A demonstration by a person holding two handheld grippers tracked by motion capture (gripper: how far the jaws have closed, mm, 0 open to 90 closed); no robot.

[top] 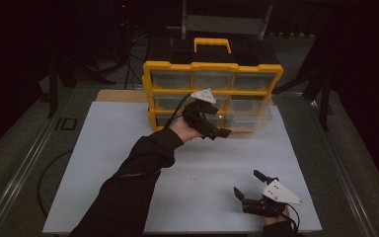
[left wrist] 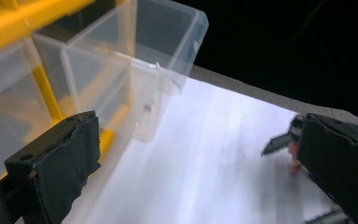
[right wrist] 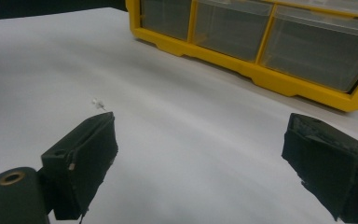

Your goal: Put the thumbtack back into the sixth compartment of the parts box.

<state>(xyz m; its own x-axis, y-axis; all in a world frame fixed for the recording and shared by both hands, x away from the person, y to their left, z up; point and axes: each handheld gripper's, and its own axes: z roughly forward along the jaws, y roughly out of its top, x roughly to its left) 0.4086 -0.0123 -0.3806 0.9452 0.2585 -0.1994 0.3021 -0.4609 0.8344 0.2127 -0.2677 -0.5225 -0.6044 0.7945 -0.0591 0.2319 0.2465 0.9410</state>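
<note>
The left gripper (top: 216, 129) is hovering with fingers spread wide and empty just in front of the clear drawer (left wrist: 135, 70) that is jutting out of the yellow organizer (top: 212, 94) at the bench's (top: 108, 163) far edge, while the right gripper (top: 249, 185) is resting near the front right corner, fingers wide apart, gripping nothing.

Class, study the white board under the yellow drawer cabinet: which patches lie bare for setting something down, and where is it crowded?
Bare: the white board left of the sleeve, and the middle strip between the left gripper and right gripper. Crowded: the back edge, where the yellow cabinet and its pulled-out clear drawer stand.
</note>
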